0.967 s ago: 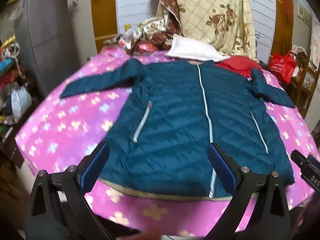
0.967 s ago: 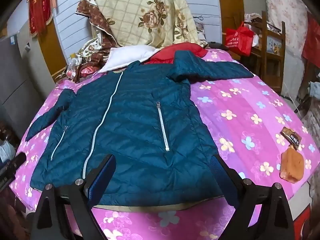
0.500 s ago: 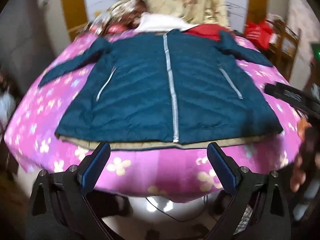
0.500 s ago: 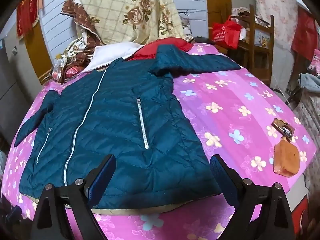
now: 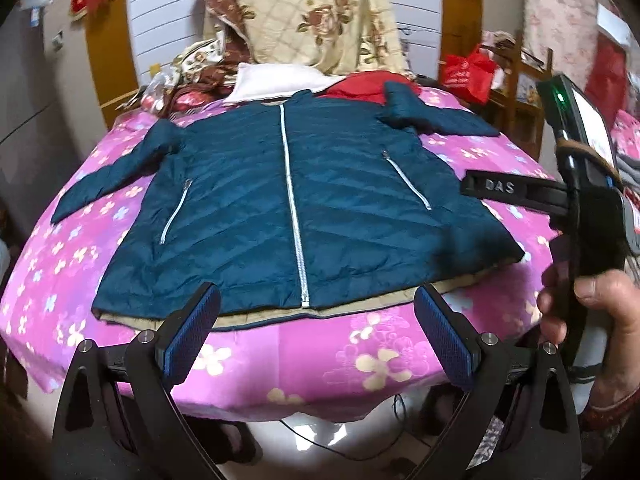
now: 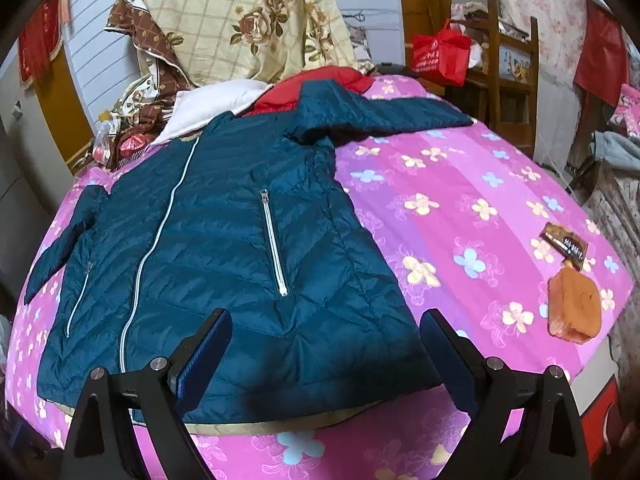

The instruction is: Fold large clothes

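No fold is yet made: the teal jacket (image 5: 296, 200) lies zipped and flat on the pink floral bedspread (image 6: 460, 208), both sleeves spread outward. Your left gripper (image 5: 318, 332) and right gripper (image 6: 326, 356) hover near its hem, jaws wide apart and empty — every fold remains, sleeves first, in my judgement.
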Tool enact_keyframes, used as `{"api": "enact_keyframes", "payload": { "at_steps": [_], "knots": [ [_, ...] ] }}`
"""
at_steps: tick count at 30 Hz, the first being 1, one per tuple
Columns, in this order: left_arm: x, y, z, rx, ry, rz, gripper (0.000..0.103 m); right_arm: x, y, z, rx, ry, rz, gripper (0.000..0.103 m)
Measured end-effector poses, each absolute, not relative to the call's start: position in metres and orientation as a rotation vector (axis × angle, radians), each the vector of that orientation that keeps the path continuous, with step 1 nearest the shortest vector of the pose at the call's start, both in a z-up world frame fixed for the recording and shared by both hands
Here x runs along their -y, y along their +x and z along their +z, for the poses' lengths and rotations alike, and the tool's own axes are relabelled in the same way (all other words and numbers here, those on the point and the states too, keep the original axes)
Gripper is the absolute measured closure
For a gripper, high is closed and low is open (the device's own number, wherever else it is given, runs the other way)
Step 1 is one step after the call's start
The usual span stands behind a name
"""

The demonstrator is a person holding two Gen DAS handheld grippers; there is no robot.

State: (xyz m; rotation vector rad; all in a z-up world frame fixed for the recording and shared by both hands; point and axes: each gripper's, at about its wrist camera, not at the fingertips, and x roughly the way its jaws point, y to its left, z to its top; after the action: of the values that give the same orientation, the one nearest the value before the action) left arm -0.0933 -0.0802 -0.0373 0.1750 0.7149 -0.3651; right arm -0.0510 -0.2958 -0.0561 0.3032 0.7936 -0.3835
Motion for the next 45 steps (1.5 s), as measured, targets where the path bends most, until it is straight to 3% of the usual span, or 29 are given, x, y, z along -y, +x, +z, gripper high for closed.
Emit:
{"api": "enact_keyframes", "payload": {
  "at_steps": [15,30,39,45],
  "knots": [
    [0.078,-0.096,-0.035,-0.730,0.163,-0.393,0.005,0.294,-0.083,-0.025,-0.568,0.304,-0.457,0.009],
    [0.080,-0.115,-0.024,-0.704,0.169,-0.469,0.005,0.293,-0.092,-0.019,-0.647,0.290,-0.411,0.009],
    [0.063,-0.117,0.002,-0.586,0.207,-0.304,0.005,0.279,-0.120,0.004,-0.505,0.221,-0.451,0.009],
    [0.028,-0.113,0.026,-0.517,0.136,-0.214,0.005,0.279,-0.130,0.009,-0.509,0.250,-0.435,0.009]
  ]
}}
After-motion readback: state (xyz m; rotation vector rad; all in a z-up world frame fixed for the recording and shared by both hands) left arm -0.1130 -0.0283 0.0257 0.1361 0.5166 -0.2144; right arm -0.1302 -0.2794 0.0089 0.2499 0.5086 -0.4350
